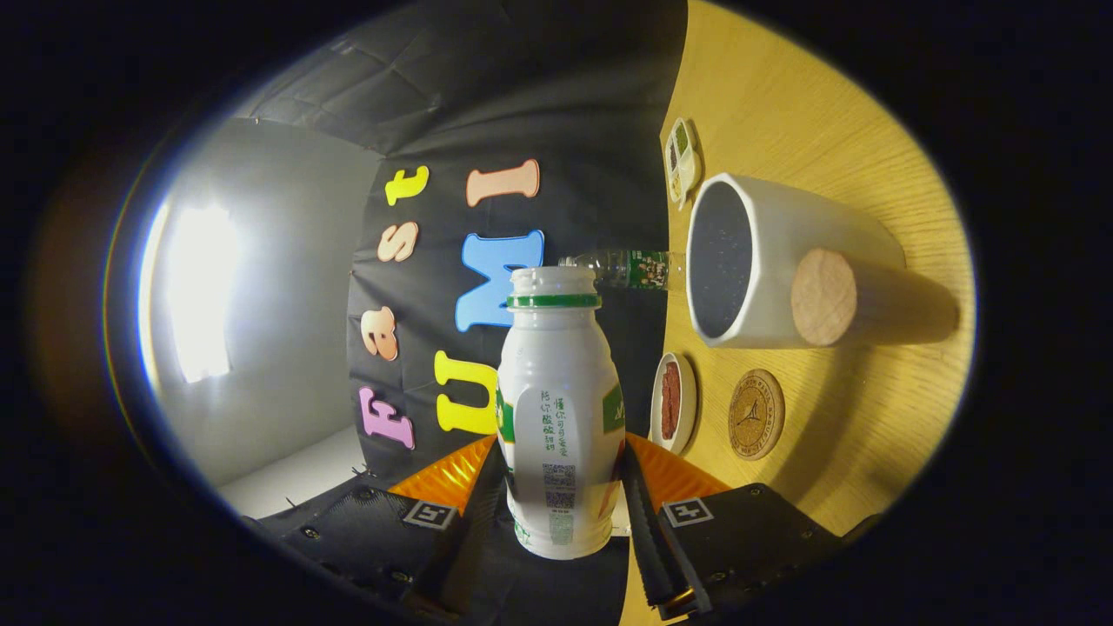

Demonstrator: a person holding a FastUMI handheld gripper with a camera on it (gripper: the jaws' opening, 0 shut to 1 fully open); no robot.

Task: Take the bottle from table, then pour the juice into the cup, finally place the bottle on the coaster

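Gripper (563, 513) fingers clamp the white bottle (559, 409) from both sides, lower centre of frame. The view is tilted: cup (765, 261) upper right of bottle, coaster (756, 414) lower right, on table (869, 156).

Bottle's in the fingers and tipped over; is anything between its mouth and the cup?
Nothing visible. The gripper is shut on the white bottle, and the gap from its mouth to the cup is open. The coaster lies clear beside the cup.

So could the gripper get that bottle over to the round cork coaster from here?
Probably yes. The gripper is shut on the white bottle, lifted and tipped sideways. The cork coaster lies bare on the table, beside the white cup and a small dish, with nothing between.
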